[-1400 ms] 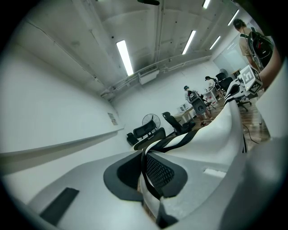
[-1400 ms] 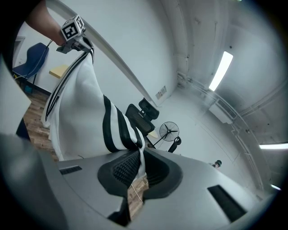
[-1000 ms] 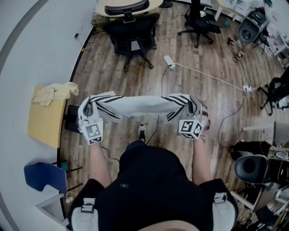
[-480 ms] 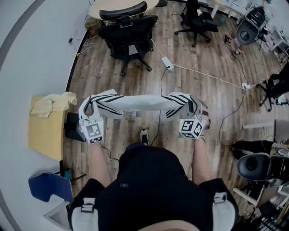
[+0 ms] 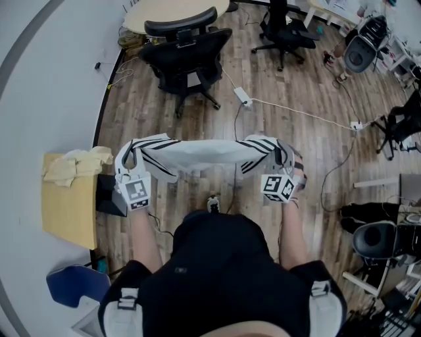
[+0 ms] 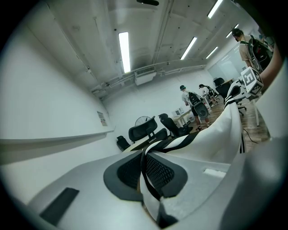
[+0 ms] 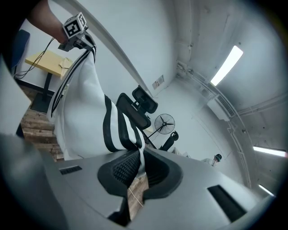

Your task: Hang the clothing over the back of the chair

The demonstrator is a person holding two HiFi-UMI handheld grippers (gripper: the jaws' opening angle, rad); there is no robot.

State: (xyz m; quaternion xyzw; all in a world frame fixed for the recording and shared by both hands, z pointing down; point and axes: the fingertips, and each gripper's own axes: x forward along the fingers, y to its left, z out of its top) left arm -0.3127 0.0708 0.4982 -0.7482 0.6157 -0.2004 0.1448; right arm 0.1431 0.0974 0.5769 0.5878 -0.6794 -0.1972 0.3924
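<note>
A white garment with black stripes hangs stretched between my two grippers at chest height. My left gripper is shut on its left end, with the striped cloth pinched between the jaws. Shut on the right end is my right gripper, and the striped fabric runs out from its jaws. A black office chair stands ahead of me on the wood floor, its back on the far side. The same chair's headrest shows past the cloth in the right gripper view.
A round table stands behind the chair. A wooden desk with yellow cloth on it sits at my left. White cables and a power strip lie on the floor ahead. More chairs and gear crowd the right side.
I have stepped forward, so the black chair and the floor have slid slightly toward me. Both grippers still hold the garment stretched at the same height.
</note>
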